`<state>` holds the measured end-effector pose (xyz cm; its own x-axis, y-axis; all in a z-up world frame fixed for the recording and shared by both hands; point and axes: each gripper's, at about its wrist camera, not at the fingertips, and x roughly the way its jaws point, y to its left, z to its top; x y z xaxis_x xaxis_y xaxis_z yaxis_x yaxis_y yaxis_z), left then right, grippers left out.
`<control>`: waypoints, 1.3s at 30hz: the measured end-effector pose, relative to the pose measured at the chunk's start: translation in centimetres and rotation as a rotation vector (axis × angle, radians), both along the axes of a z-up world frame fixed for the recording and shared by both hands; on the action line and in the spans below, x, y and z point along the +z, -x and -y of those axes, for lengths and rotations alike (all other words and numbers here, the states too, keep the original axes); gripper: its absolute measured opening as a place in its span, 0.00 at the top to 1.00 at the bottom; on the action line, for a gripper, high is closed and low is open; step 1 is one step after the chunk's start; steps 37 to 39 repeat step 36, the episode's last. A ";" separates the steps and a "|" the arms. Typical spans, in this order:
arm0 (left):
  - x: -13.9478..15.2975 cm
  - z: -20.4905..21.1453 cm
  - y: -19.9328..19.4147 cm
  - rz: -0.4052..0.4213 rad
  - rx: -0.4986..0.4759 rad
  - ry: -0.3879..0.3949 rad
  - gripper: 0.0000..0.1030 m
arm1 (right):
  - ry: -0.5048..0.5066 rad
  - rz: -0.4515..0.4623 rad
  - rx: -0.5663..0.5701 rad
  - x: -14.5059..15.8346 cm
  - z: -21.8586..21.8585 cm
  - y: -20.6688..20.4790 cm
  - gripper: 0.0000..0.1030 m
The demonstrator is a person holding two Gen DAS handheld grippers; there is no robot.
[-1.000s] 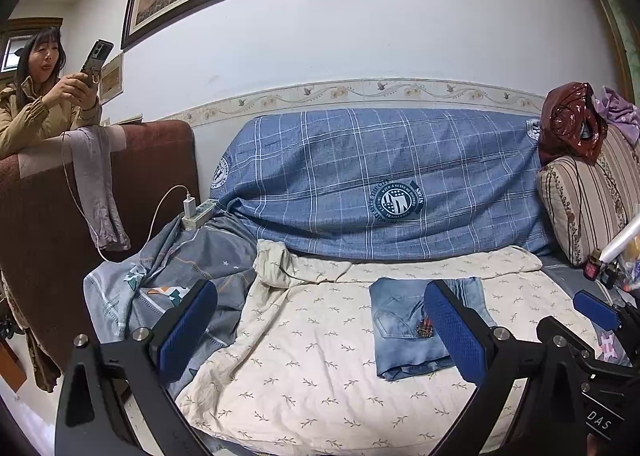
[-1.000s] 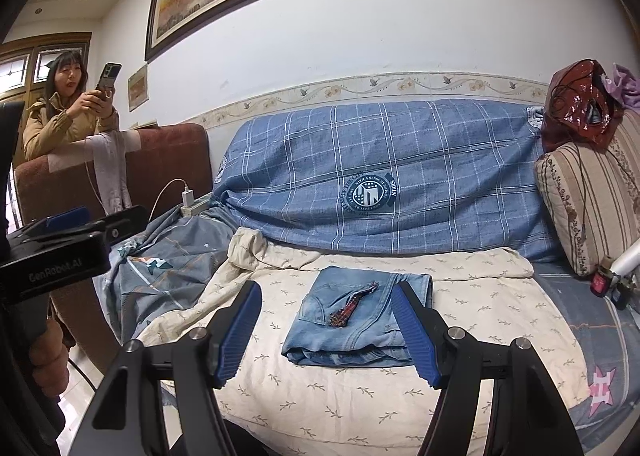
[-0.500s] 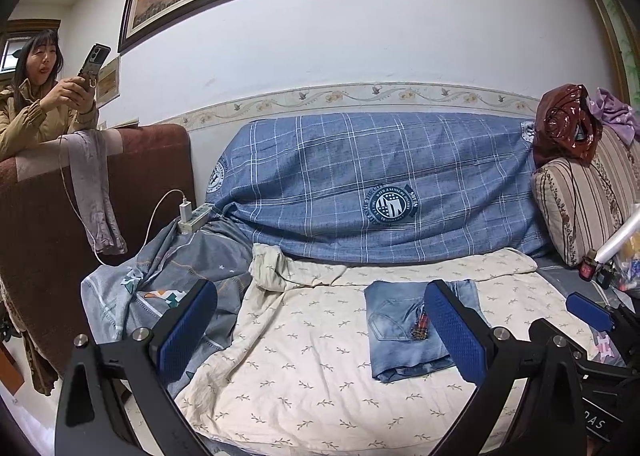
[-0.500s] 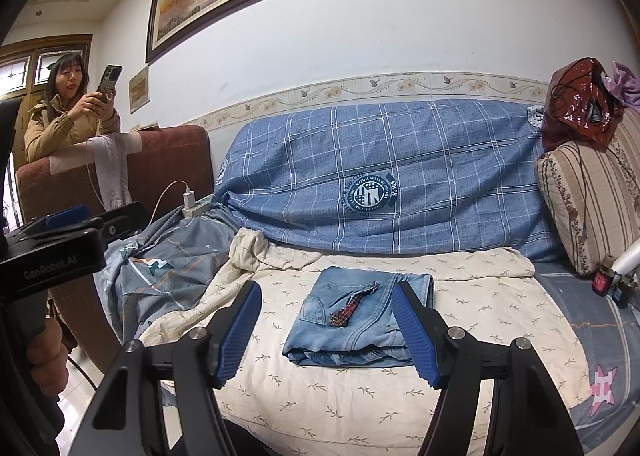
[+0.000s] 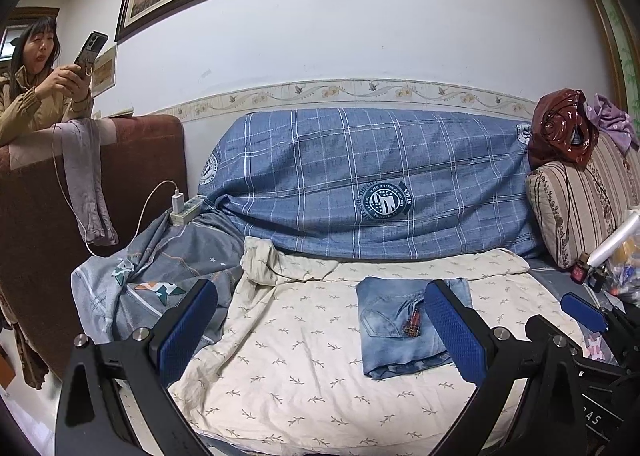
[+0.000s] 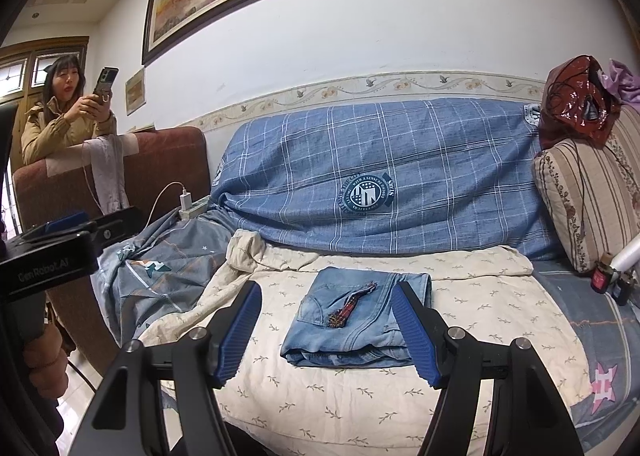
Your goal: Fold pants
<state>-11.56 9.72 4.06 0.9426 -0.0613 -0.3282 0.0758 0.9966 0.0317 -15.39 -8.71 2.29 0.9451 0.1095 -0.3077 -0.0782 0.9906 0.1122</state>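
One garment: folded denim pants [image 6: 356, 320], a compact rectangle with a back pocket and a small red-patterned tassel [image 6: 352, 306] on top.
Pants location: on the cream leaf-print sheet [image 6: 360, 396] of the sofa, ahead of and between the fingers of the right hand-held gripper [image 6: 328, 330]; ahead and toward the right finger of the left hand-held gripper [image 5: 320, 332].
Right hand-held gripper: jaws spread wide, nothing between the blue pads, clear of the denim.
Left hand-held gripper: jaws also wide and empty, held back from the sheet.
Just changed: almost nothing over the last second; the pants lie in the same spot with the same shape, the right view is steady, and the left view has drifted only slightly.
Meaning for the task: the folding looks finished, judging by the tidy stacked layers and both tools released and hovering away; at most a final smoothing seems left.
Behind the pants: blue plaid cover [image 6: 380, 175] over the sofa back, with a round crest.
Beyond the left finger: grey patterned bedding [image 6: 160, 276] and a white power strip [image 6: 194, 207].
Beyond the right finger: striped cushion [image 6: 588, 199] with a glossy red bag [image 6: 576, 103] on top.
Far left: woman [image 6: 60, 115] holding up a phone.
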 end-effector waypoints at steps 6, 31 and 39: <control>0.1 -0.1 0.1 0.006 -0.005 0.006 0.00 | 0.001 -0.005 0.000 -0.1 -0.2 -0.1 0.31; -0.6 -0.4 -2.4 -0.029 0.001 0.015 0.00 | 0.004 -0.031 0.015 -0.8 -0.4 -2.7 0.31; -1.4 0.1 -4.7 -0.047 -0.011 0.013 0.00 | -0.007 -0.046 0.022 -1.3 0.5 -5.1 0.31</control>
